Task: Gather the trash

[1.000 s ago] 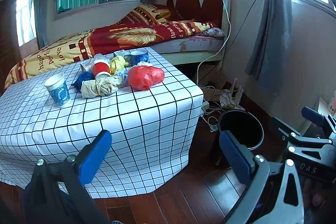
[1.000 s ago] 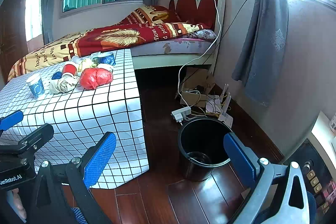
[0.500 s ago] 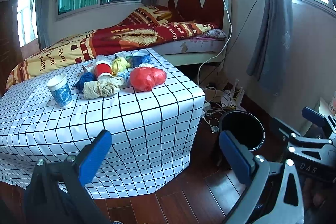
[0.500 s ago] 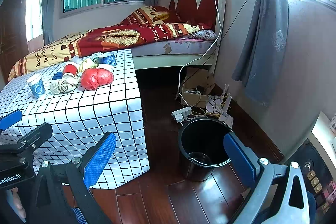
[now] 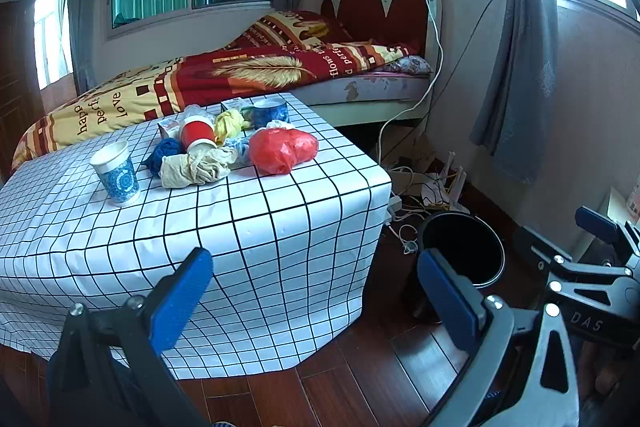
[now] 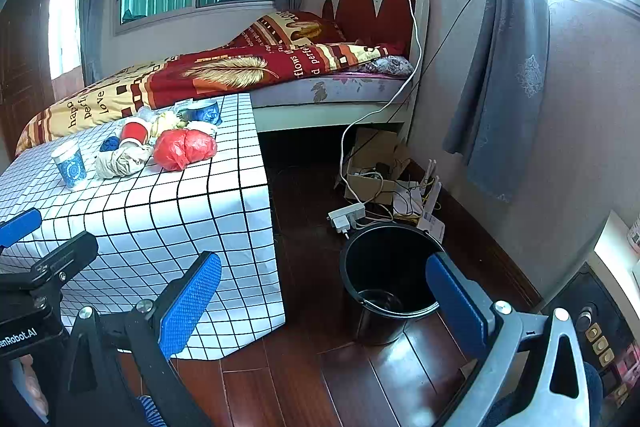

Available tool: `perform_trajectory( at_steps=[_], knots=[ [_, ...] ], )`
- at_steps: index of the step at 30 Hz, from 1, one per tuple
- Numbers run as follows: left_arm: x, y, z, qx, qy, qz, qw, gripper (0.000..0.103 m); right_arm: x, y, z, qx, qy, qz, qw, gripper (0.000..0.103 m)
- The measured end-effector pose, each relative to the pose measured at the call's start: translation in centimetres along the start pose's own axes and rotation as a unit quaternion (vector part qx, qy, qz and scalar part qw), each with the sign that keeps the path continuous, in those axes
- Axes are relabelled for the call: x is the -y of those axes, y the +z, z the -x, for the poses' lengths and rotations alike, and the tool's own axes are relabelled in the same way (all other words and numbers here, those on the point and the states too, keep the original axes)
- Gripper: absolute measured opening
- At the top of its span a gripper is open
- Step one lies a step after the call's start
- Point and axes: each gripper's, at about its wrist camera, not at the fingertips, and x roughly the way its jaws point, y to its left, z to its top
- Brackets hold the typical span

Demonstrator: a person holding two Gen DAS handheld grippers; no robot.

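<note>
Trash lies in a heap on the checked table (image 5: 240, 227): a red plastic bag (image 5: 284, 150), a beige crumpled cloth (image 5: 196, 169), a red paper cup (image 5: 197, 135), a blue wad (image 5: 166, 151), a yellow wad (image 5: 230, 121) and two blue patterned cups (image 5: 117, 173) (image 5: 271, 111). The red bag also shows in the right wrist view (image 6: 184, 148). A black bin (image 6: 390, 277) stands on the floor right of the table. My left gripper (image 5: 316, 291) is open and empty, well short of the table. My right gripper (image 6: 324, 297) is open and empty above the floor by the bin.
A bed with a red and yellow quilt (image 5: 248, 75) stands behind the table. A power strip, cables and a cardboard box (image 6: 372, 179) lie on the wooden floor beyond the bin. A grey curtain (image 6: 500, 87) hangs at the right wall.
The left wrist view has shifted slightly, with the table a little nearer and more central. The right gripper has hardly moved. Both stay open.
</note>
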Motion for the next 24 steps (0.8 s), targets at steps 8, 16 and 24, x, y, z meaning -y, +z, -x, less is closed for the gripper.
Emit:
perform_trajectory(
  at_steps=[8, 16, 24],
  knots=[
    [-0.18, 0.1, 0.14, 0.001, 0.001, 0.001, 1.0, 0.103, -0.02, 0.07, -0.02, 0.0, 0.0, 0.0, 1.0, 0.103],
    [-0.23, 0.12, 0.2, 0.002, 0.001, 0.001, 1.0, 0.103, -0.07, 0.04, 0.0, -0.001, 0.001, 0.001, 1.0, 0.103],
    [-0.22, 0.1, 0.21, 0.002, 0.001, 0.001, 1.0, 0.103, -0.04, 0.05, 0.02, -0.001, 0.001, 0.001, 1.0, 0.103]
  ],
)
